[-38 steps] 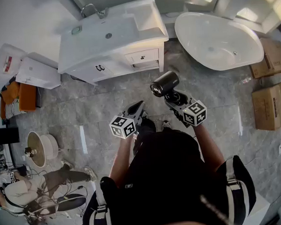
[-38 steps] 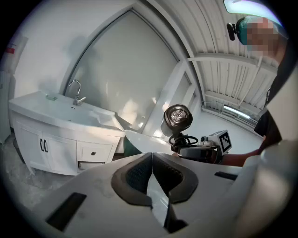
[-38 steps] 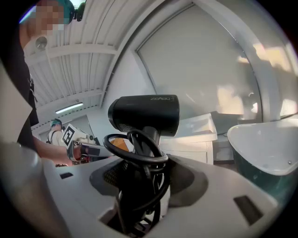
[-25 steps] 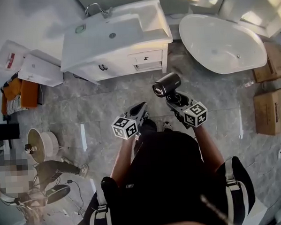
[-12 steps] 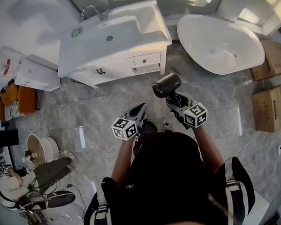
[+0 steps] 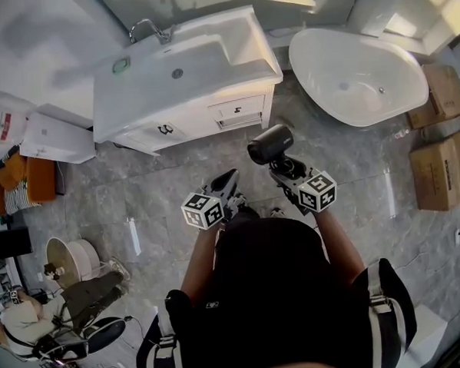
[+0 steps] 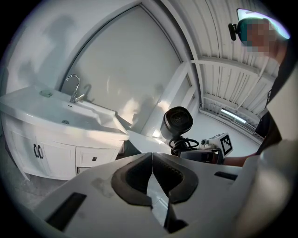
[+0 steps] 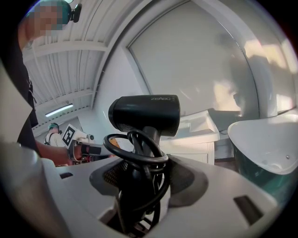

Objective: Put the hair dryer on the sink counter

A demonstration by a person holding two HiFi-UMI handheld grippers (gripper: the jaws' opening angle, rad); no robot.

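Hair dryer (image 6: pixel 269 144): one, black, over the floor, well short of the one sink counter (image 6: pixel 246 48). We count one bathtub (image 6: pixel 362 65) and two cardboard boxes (image 6: pixel 442 170). Our right gripper (image 6: pixel 288 169) clamps its cord-wrapped handle, while our left gripper (image 6: pixel 231 177) is closed and empty. The barrel print seems to read "ZEABO".

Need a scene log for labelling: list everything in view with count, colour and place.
hair dryer: 1, black, held upright, cord coiled round handle
sink counter: 1, white, ahead against the wall
faucet: 1, chrome, at the counter's back edge
bathtub: 1, white, right of the counter
cardboard boxes: 2, brown, floor at far right
seated person: 1, dark trousers, lower left
left tongs: 1, pale grey, shut, empty
right tongs: 1, pale grey, closed on the dryer's handle
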